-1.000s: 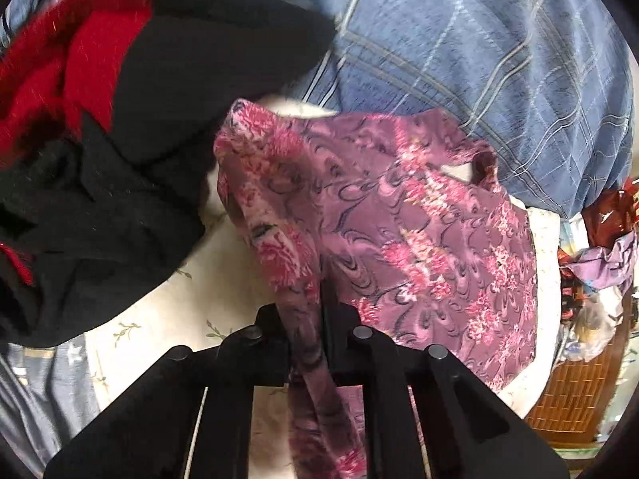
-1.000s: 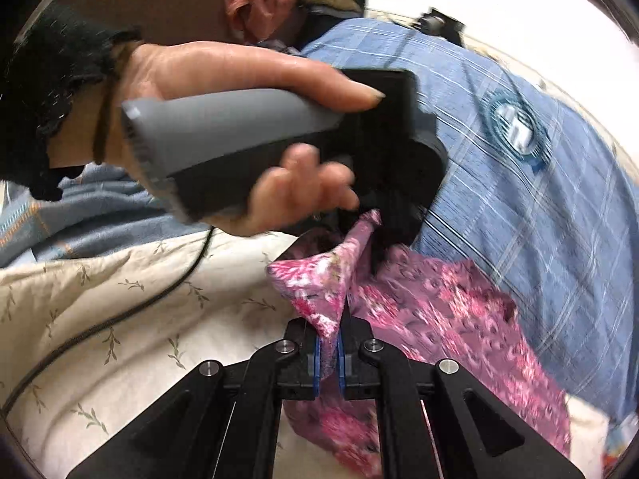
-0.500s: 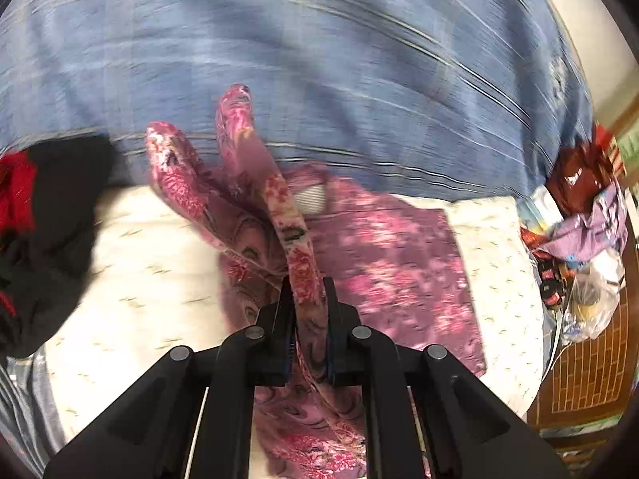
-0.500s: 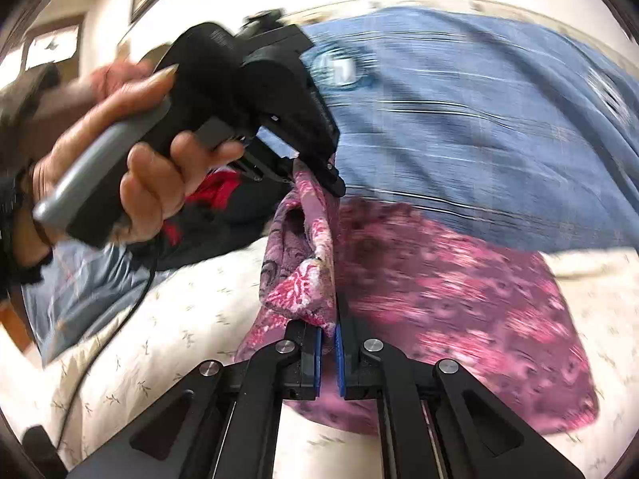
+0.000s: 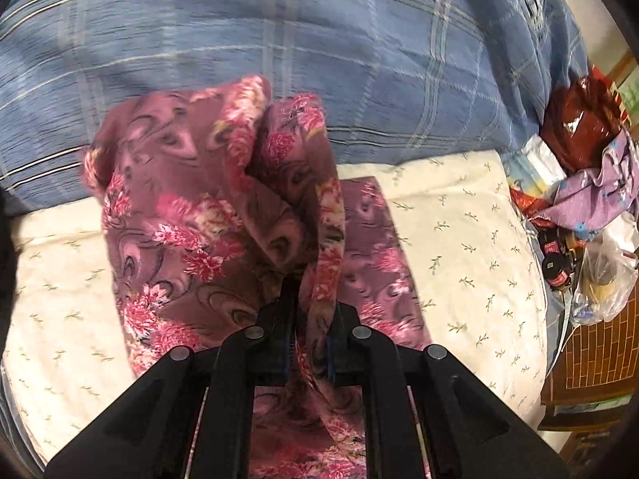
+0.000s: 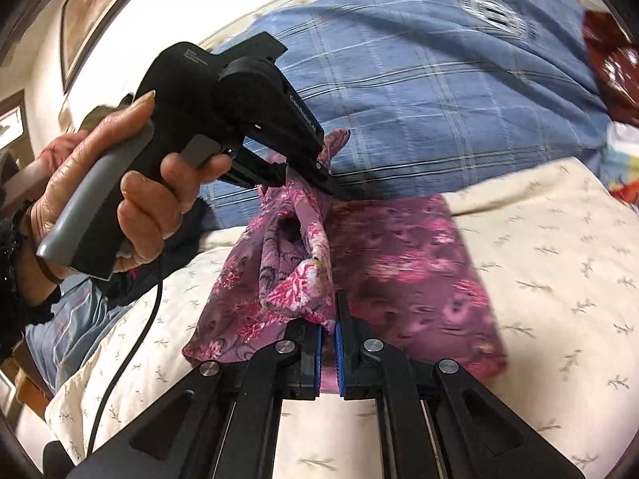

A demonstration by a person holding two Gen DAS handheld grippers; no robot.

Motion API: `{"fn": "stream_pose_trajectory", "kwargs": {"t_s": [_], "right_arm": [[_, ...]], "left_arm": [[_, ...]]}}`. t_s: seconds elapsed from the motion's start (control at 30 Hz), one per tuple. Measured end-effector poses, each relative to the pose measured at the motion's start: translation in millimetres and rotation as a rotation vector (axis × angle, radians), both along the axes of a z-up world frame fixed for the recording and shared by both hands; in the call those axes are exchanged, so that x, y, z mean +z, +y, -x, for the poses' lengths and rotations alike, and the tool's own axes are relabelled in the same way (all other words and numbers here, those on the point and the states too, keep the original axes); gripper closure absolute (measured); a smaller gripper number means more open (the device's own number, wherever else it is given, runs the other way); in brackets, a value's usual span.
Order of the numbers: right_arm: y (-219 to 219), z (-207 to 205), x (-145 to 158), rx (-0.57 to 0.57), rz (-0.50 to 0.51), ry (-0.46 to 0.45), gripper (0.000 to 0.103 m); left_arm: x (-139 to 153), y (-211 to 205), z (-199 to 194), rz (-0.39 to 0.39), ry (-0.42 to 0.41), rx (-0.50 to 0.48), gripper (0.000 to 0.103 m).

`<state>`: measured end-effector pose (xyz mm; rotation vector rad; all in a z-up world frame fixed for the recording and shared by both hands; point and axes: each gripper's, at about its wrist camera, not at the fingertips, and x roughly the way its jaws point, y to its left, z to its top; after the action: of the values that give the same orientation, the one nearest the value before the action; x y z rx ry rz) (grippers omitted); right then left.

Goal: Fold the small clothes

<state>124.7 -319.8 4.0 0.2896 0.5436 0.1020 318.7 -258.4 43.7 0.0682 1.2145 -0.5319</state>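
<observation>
A small purple garment with pink flowers (image 5: pixel 191 207) (image 6: pixel 403 267) lies partly on the cream sheet, its left side lifted and doubled over toward the right. My left gripper (image 5: pixel 309 319) is shut on a bunched edge of it; in the right wrist view a hand holds that gripper (image 6: pixel 315 175) above the cloth, pinching the raised fold. My right gripper (image 6: pixel 328 321) is shut on the near edge of the same fold. The part of the garment flat on the sheet (image 6: pixel 431 279) lies to the right of both grippers.
A blue checked blanket (image 5: pixel 319 48) is heaped behind the garment. The cream sheet with small sprigs (image 5: pixel 459 239) covers the bed. Bags and clutter (image 5: pixel 587 199) sit off the bed's right edge over a brown tiled floor. A black cable (image 6: pixel 131 343) trails left.
Both grippers have carried the lifted side of the garment rightward over its flat part. The black and red clothing at the left has slid out of the left wrist view.
</observation>
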Motion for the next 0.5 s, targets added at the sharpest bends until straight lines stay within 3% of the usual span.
{"fn": "stream_pose_trajectory", "kwargs": {"t_s": [0.37, 0.5], "right_arm": [[-68, 6, -30, -0.107, -0.104, 0.042, 0.098], [-80, 7, -41, -0.119, -0.154, 0.080, 0.098]], "left_arm": [[-45, -78, 0, -0.090, 0.053, -0.028, 0.092], [-48, -82, 0, -0.081, 0.063, -0.021, 0.078]]}}
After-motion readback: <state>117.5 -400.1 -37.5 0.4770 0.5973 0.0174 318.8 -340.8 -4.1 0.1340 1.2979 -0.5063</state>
